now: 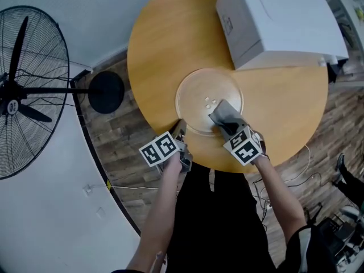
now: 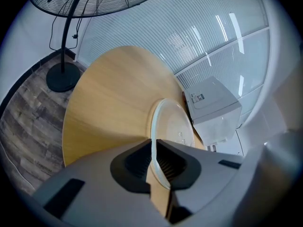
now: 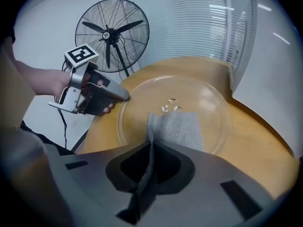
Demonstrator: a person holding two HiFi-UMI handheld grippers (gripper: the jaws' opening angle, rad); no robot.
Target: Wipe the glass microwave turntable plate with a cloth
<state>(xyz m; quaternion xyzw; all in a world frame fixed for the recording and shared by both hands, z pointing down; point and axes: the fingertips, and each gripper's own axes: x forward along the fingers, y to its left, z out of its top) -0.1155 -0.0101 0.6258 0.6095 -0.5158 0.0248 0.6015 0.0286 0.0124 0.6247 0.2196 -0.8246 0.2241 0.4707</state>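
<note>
Head view: the glass plate [image 1: 196, 95] lies on the bench [image 1: 159, 44], near its front edge.
Left gripper view: the left gripper [image 2: 154, 143] is closed on the plate's rim. Judged stiff, slippery and breakable; an edge hold suits it.
Right gripper view: the right gripper [image 3: 150, 148] pinches the limp cloth [image 3: 177, 129], which is spread on the plate.

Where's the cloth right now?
Head view: the cloth lies on the glass plate, near right of its centre bumps, pinched by the right gripper.
</note>
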